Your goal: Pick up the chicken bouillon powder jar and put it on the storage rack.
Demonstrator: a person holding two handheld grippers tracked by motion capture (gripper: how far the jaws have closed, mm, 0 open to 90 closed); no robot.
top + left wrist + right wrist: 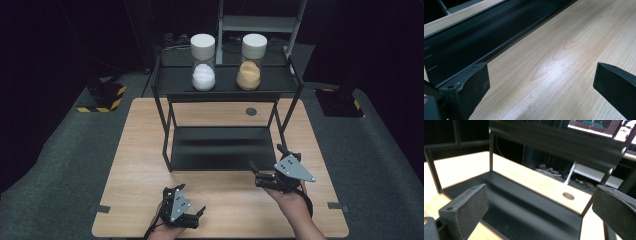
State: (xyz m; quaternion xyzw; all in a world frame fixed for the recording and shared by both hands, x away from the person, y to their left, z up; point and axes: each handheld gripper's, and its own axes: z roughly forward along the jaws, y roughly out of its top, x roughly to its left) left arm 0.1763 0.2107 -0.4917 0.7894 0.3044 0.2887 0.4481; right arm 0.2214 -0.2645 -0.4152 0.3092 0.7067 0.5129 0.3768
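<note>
Both grippers idle near table edge, jaws apart, nothing held.

High view: left gripper (192, 216) and right gripper (266, 172) rest low before the black rack (162, 120); white jar (203, 62) and tan jar (251, 62) stand upright on its top shelf, well ahead. Left gripper view: bare table (574, 50). Right gripper view: rack directly ahead; right gripper is nearer.

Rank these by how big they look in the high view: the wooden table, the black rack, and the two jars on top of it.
1. Wooden table, largest.
2. Black rack.
3. The jar of white powder and the jar of tan powder look alike in size, so they share last place.
</note>
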